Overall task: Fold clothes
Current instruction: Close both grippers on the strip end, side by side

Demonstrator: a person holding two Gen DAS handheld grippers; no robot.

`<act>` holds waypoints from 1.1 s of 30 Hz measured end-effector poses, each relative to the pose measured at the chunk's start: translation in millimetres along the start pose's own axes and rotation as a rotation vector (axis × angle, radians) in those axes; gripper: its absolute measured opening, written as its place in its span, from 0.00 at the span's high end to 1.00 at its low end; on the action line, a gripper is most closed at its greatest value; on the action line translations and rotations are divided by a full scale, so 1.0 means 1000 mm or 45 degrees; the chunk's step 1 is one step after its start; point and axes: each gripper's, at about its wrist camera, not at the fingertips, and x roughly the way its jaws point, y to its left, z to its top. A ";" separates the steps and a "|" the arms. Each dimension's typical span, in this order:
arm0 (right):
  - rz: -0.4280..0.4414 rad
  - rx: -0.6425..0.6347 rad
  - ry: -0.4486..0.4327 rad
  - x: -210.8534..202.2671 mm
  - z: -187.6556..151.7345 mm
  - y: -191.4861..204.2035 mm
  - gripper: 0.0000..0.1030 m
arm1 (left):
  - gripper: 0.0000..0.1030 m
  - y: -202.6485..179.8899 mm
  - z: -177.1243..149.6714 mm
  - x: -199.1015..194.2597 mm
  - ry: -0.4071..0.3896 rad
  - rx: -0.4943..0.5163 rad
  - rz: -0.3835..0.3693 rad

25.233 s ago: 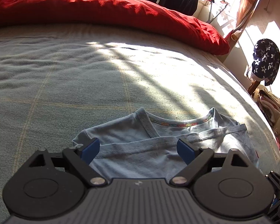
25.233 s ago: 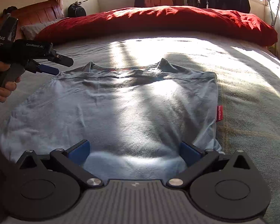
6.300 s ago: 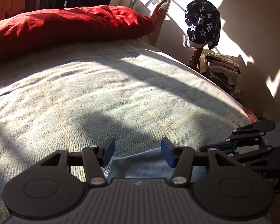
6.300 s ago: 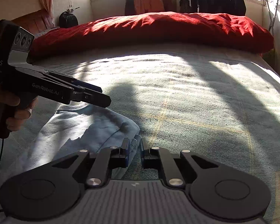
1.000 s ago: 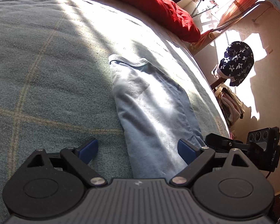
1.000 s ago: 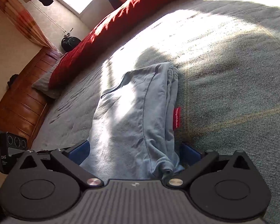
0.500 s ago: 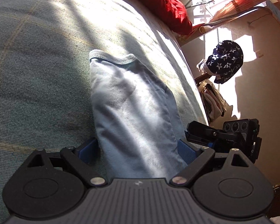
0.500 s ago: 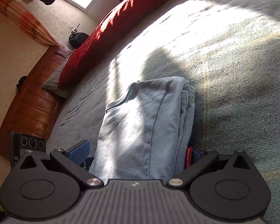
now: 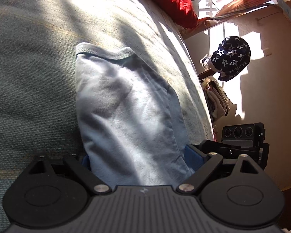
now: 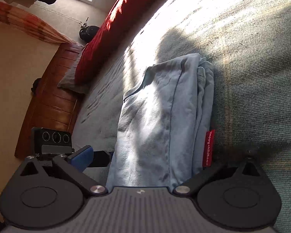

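Note:
A light blue T-shirt [image 9: 126, 104], folded into a long narrow strip, lies on the grey-green bedspread [image 9: 29, 77]. My left gripper [image 9: 139, 158] is open, its jaws straddling the strip's near end; the collar points away. In the right wrist view the same shirt [image 10: 164, 116] shows a red label [image 10: 208, 147] on its right edge. My right gripper [image 10: 149, 161] is open, its jaws either side of the shirt's near end; its right fingertip is hidden by the cloth. Each gripper shows in the other's view [image 9: 240, 143] [image 10: 52, 143].
A red duvet [image 10: 110, 25] lies along the far side of the bed. A wooden headboard [image 10: 48, 104] stands at the left. A star-patterned dark cap [image 9: 232, 56] hangs over a stack of clothes [image 9: 215, 99] beside the bed's right edge.
Both grippers have moved forward along the bed, so the shirt's near end now sits deeper between each pair of open jaws. The shirt itself has stayed folded in place.

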 end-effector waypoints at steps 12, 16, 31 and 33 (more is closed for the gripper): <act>-0.061 -0.030 -0.002 -0.008 -0.005 -0.019 0.46 | 0.42 -0.003 -0.009 -0.005 0.007 0.136 0.102; -0.160 -0.088 -0.019 -0.008 -0.011 -0.020 0.79 | 0.48 -0.014 -0.018 -0.005 -0.018 0.227 0.168; -0.273 -0.117 -0.071 -0.016 -0.019 0.007 0.82 | 0.85 -0.025 -0.027 -0.024 -0.138 0.197 0.280; -0.279 -0.134 -0.077 -0.018 -0.020 0.016 0.82 | 0.87 -0.026 -0.027 -0.029 -0.152 0.201 0.271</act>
